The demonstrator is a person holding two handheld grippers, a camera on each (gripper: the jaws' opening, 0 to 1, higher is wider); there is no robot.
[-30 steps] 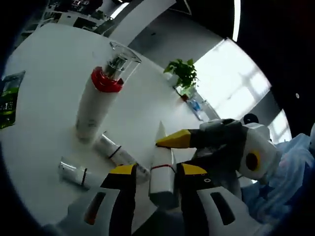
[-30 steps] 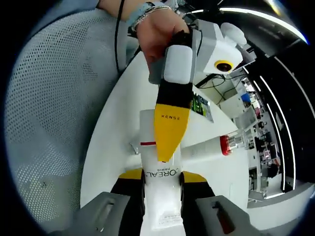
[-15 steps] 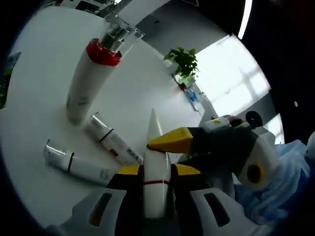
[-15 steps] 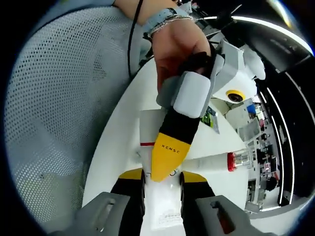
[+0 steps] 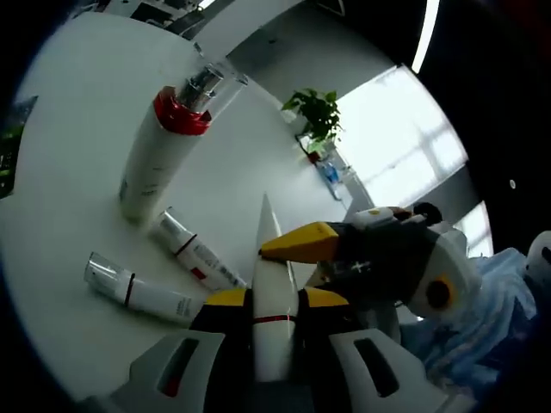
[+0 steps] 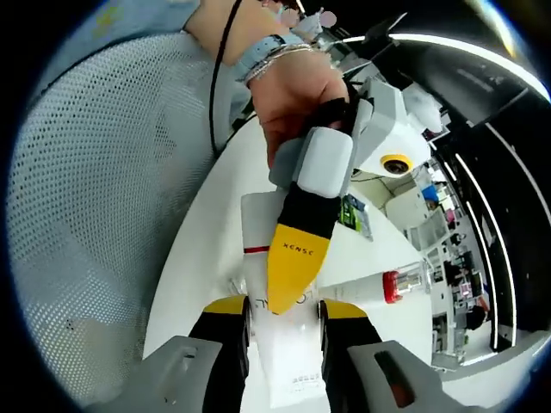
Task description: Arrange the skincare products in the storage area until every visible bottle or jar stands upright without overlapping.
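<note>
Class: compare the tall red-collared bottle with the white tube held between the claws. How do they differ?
The tall bottle stands upright on the table, untouched; the white tube is gripped by both the left claw and the right claw. The bottle has a clear cap; the tube tapers to a flat end. Both are white with red trim.

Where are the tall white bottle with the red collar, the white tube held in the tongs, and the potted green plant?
Tall white bottle with red collar (image 5: 159, 159), left gripper view, white body.
White tube (image 5: 269, 301), left gripper view, middle.
Potted green plant (image 5: 317, 116), left gripper view, leaves.

White table (image 5: 77, 103) — standing bottle (image 5: 164, 155), two fallen tubes (image 5: 138, 291).
</note>
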